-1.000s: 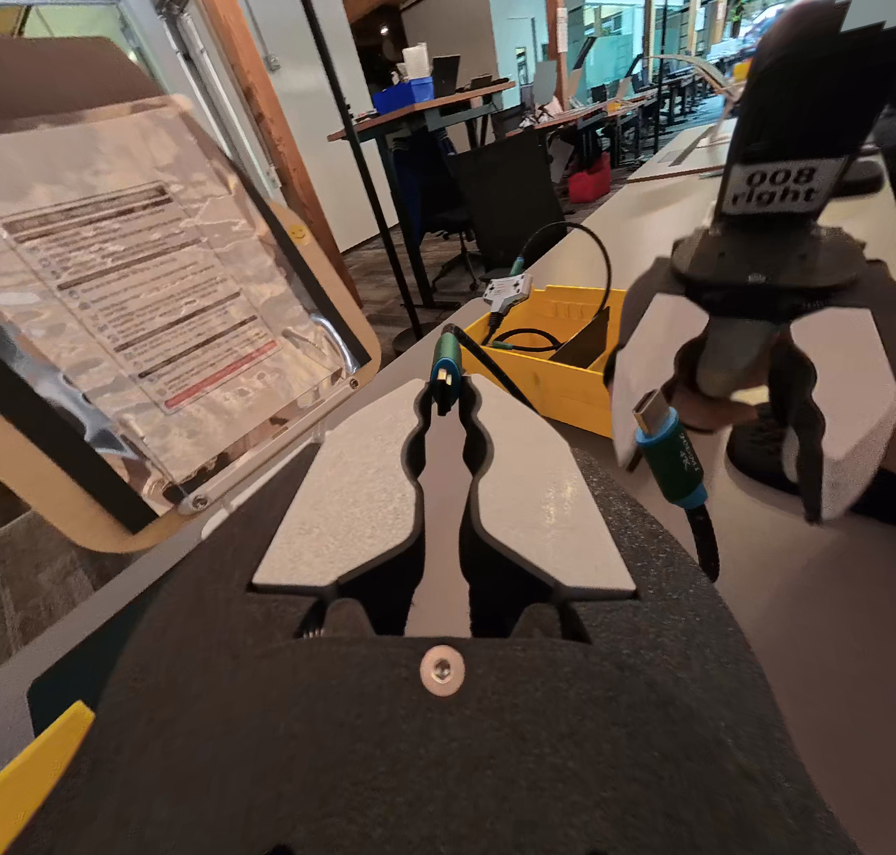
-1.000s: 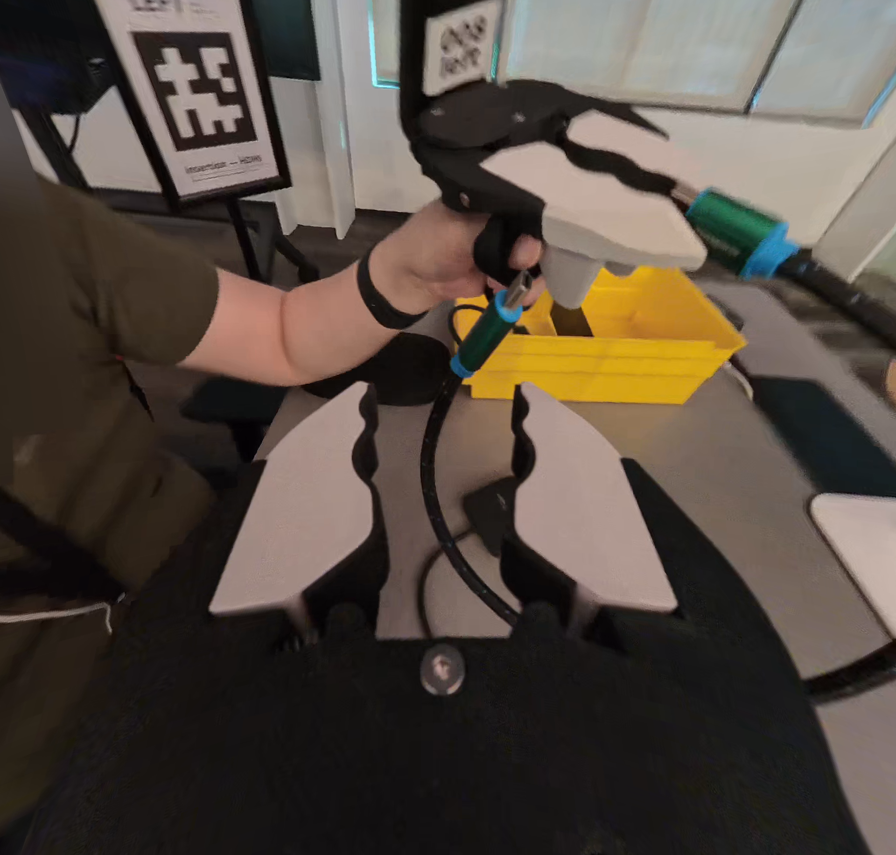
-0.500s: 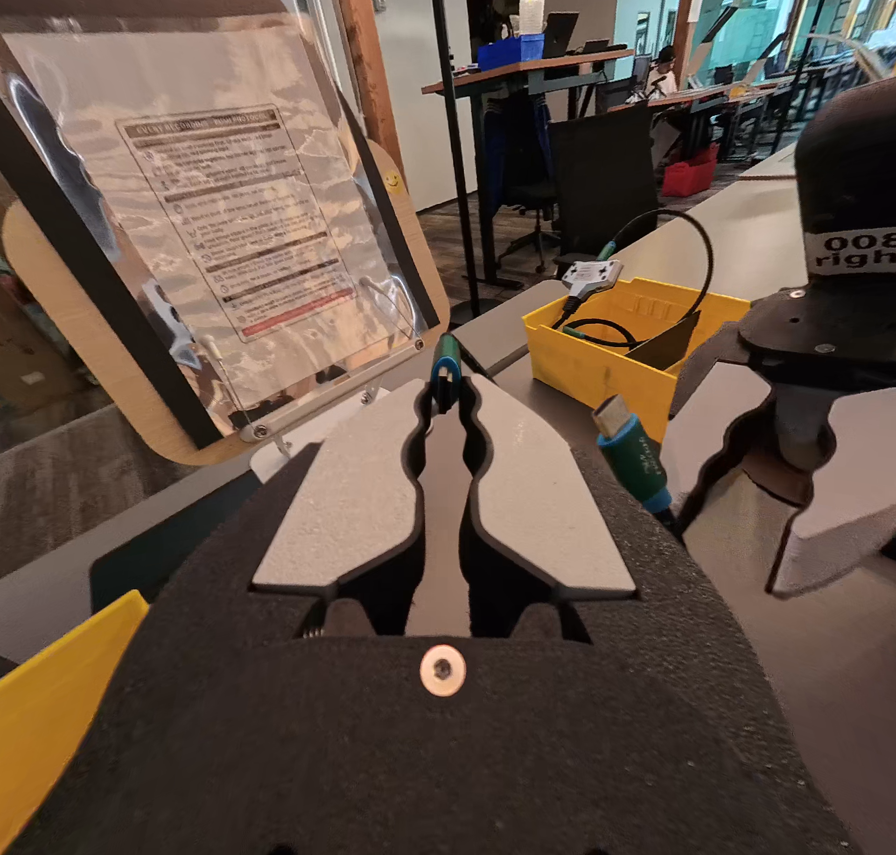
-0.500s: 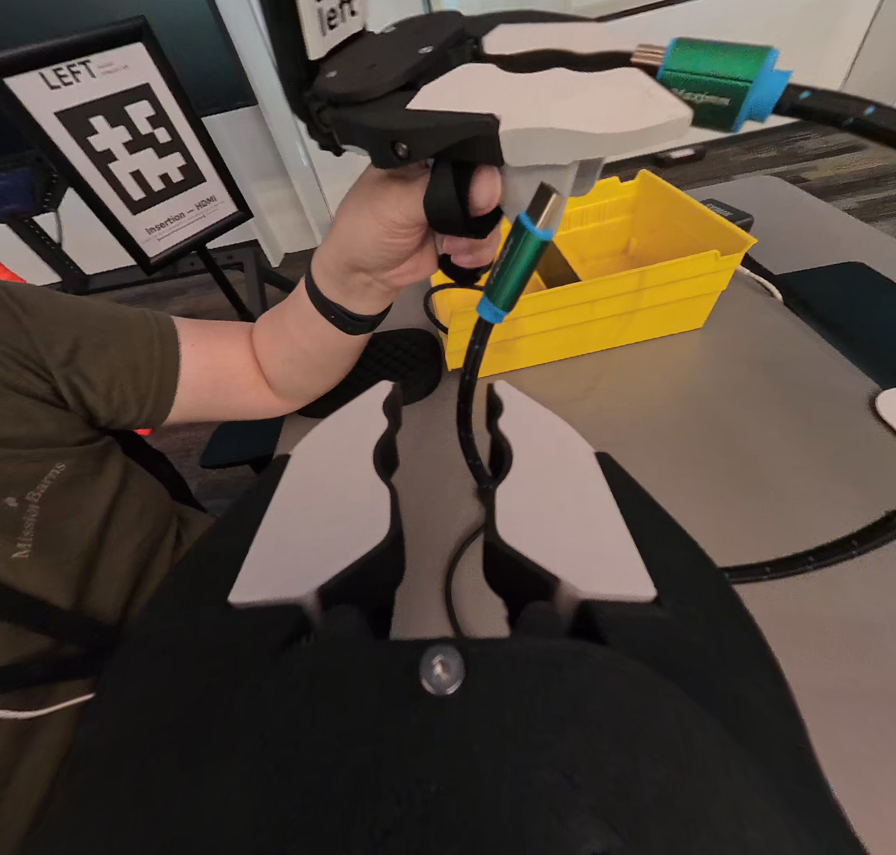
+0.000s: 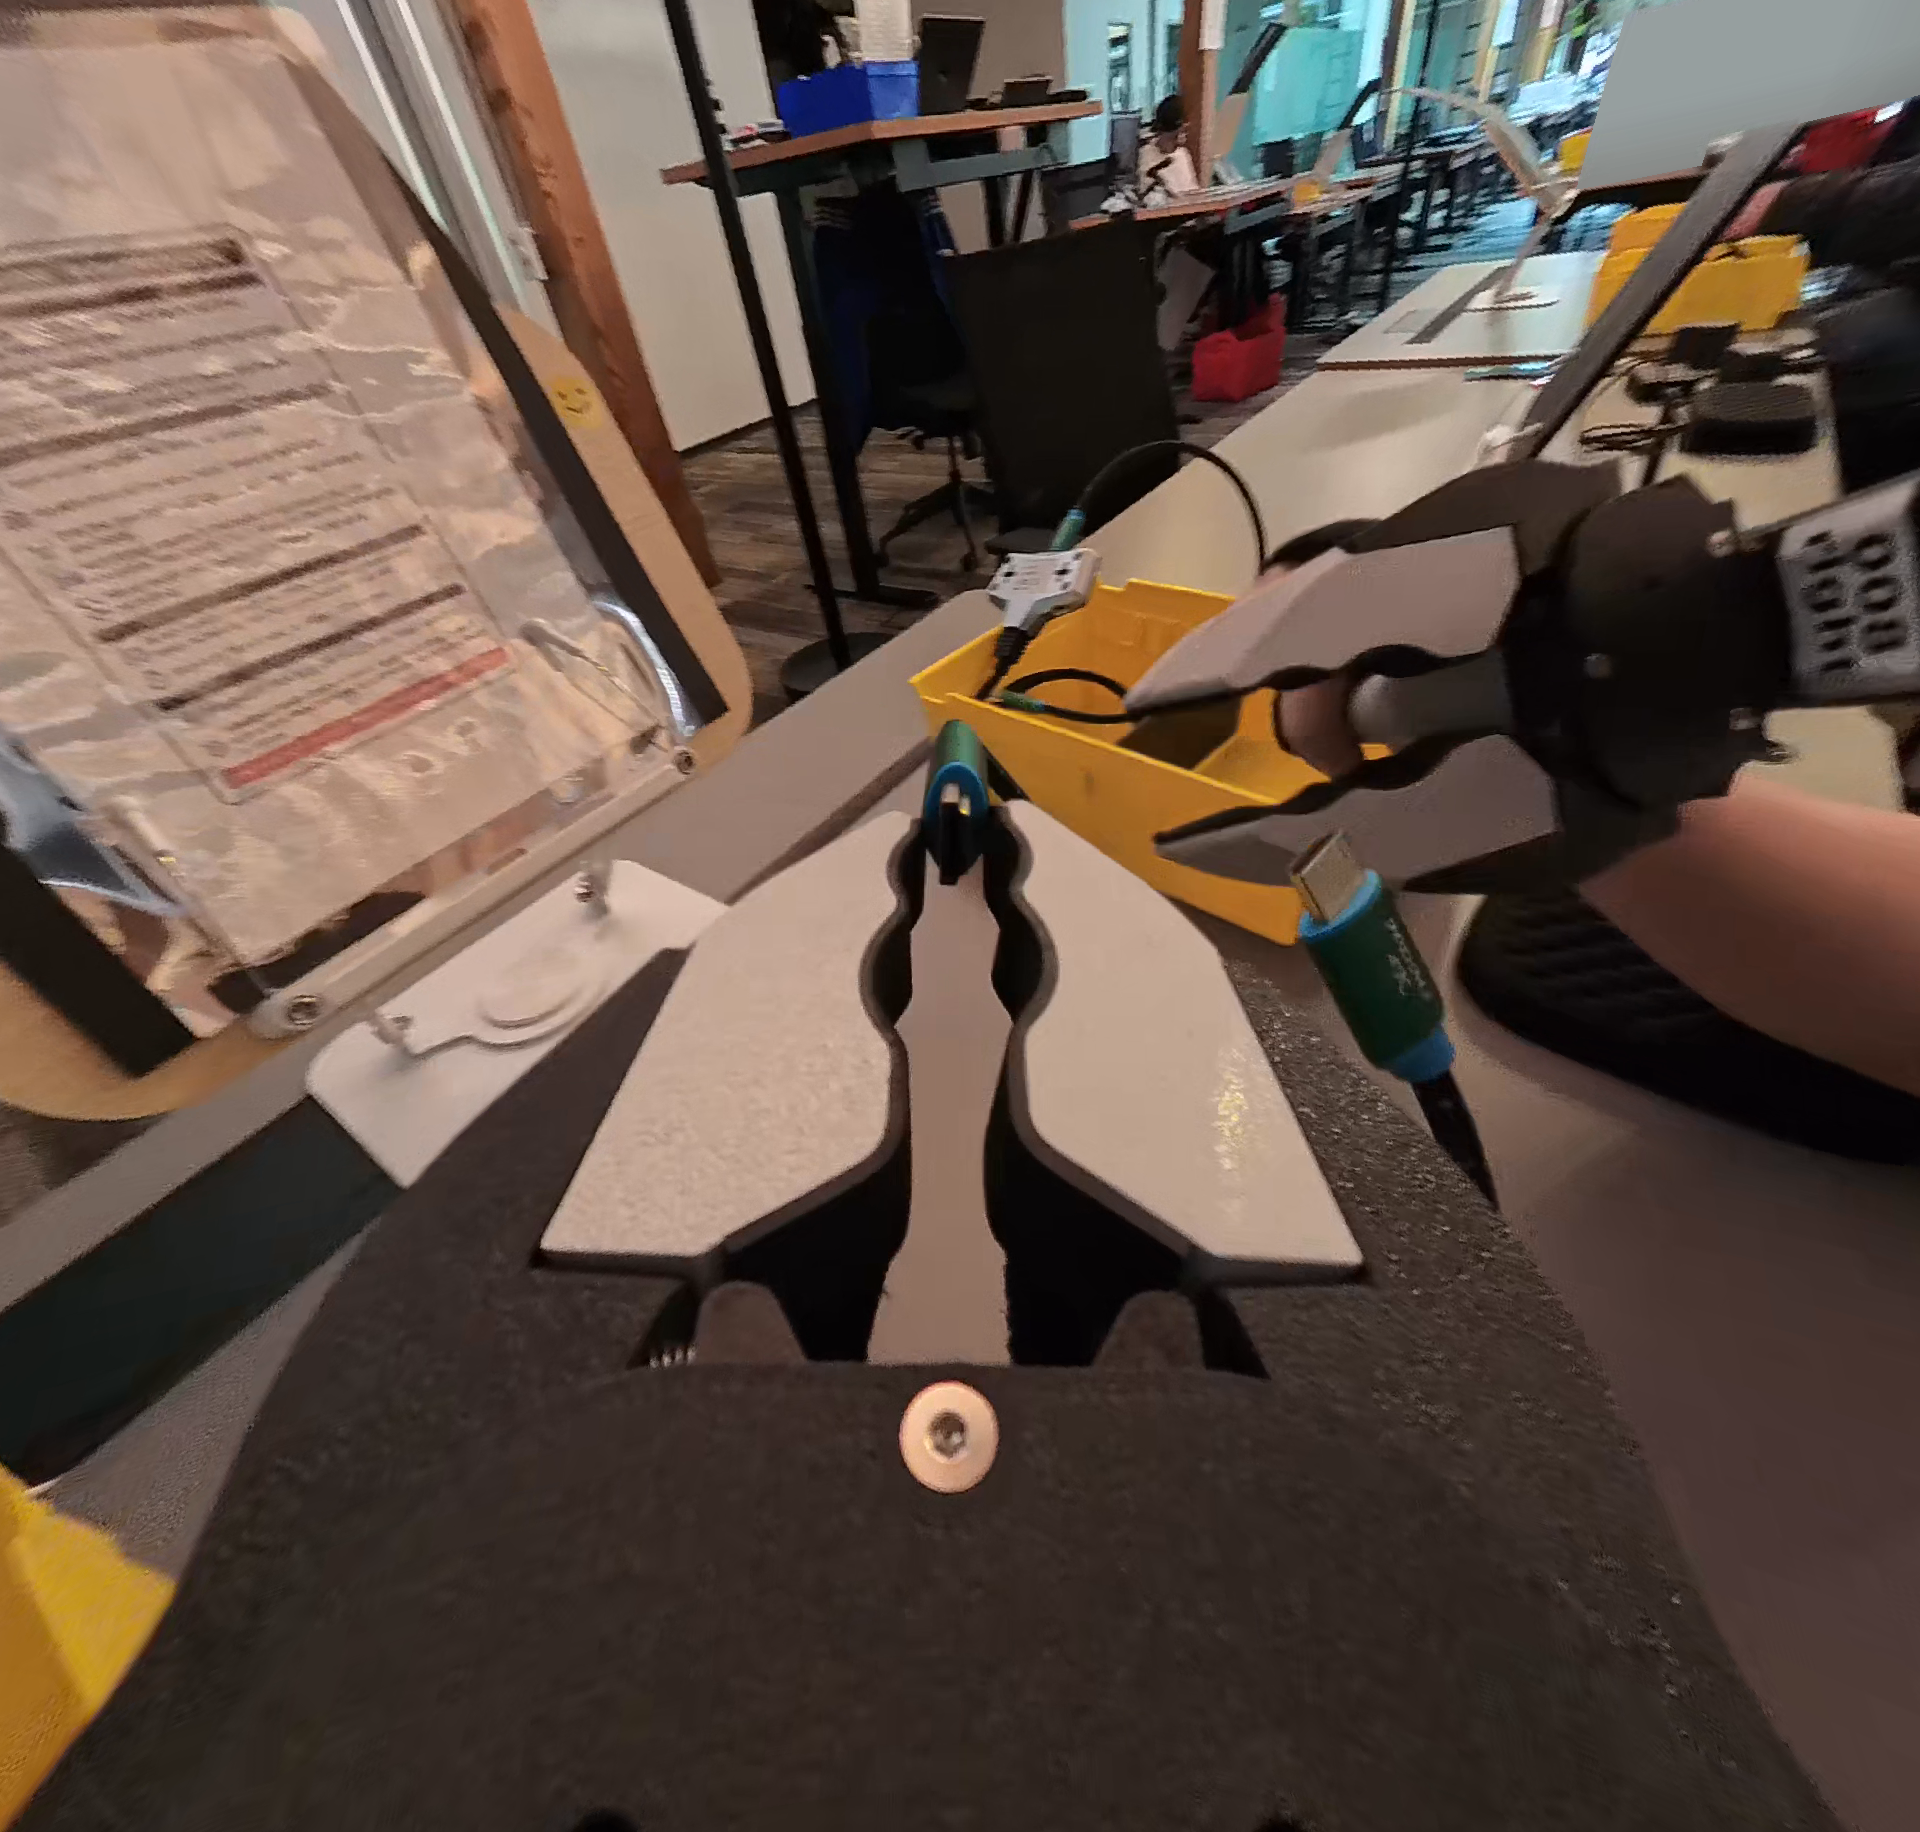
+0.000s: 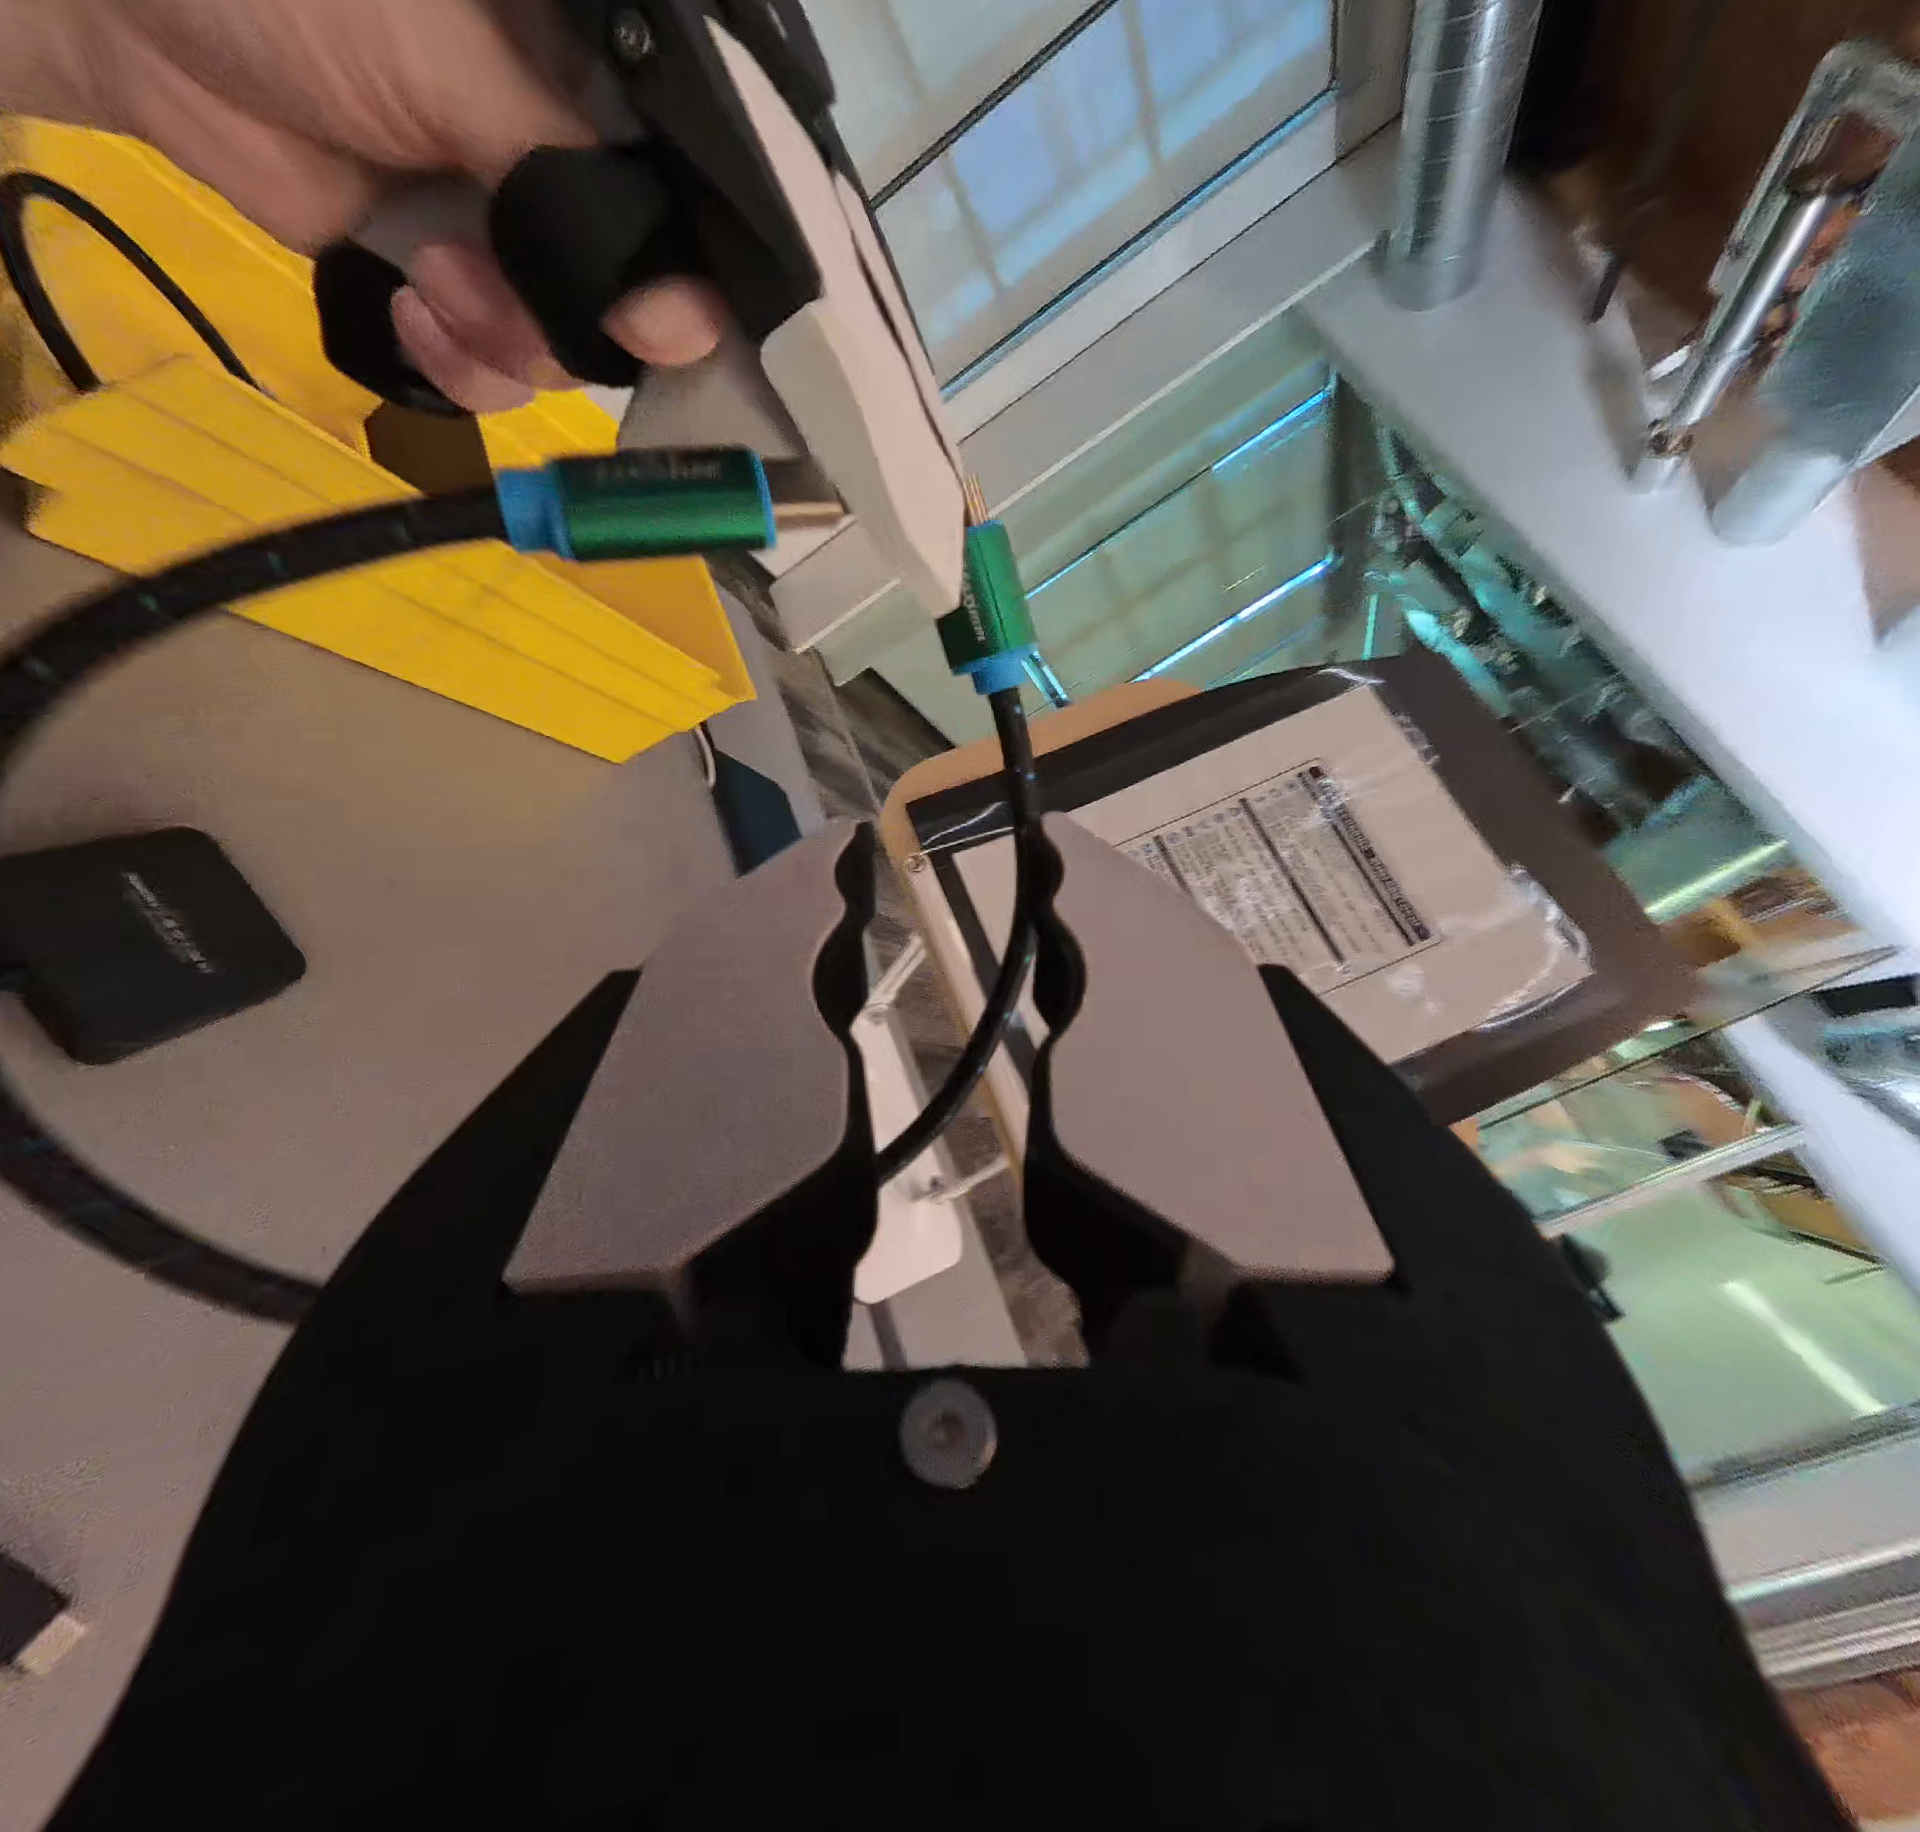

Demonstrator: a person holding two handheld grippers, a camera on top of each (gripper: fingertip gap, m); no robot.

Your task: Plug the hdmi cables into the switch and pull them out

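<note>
Two green HDMI plugs are in the air, neither inserted: the left gripper [image 5: 954, 832] pinches one plug [image 5: 956, 795], the right gripper [image 6: 940, 842] nips the other's cable [image 6: 1023, 878]. Plugging into the black switch [image 6: 135, 941] on the desk [image 6: 343, 837] remains, judging from this.

In the right wrist view the hand [image 6: 343, 120] gripping the left gripper [image 6: 940, 546] is smeared by motion and cut off at the top edge. A black box [image 6: 145, 941] left of the right gripper's fingers is soft, its make unclear. The braided cable [image 6: 125, 598] runs off the left edge. In the left wrist view the plug [image 5: 956, 816] beyond the left gripper's fingertips hides its own cable, and the framed sheet [image 5: 260, 535] is blurred.
</note>
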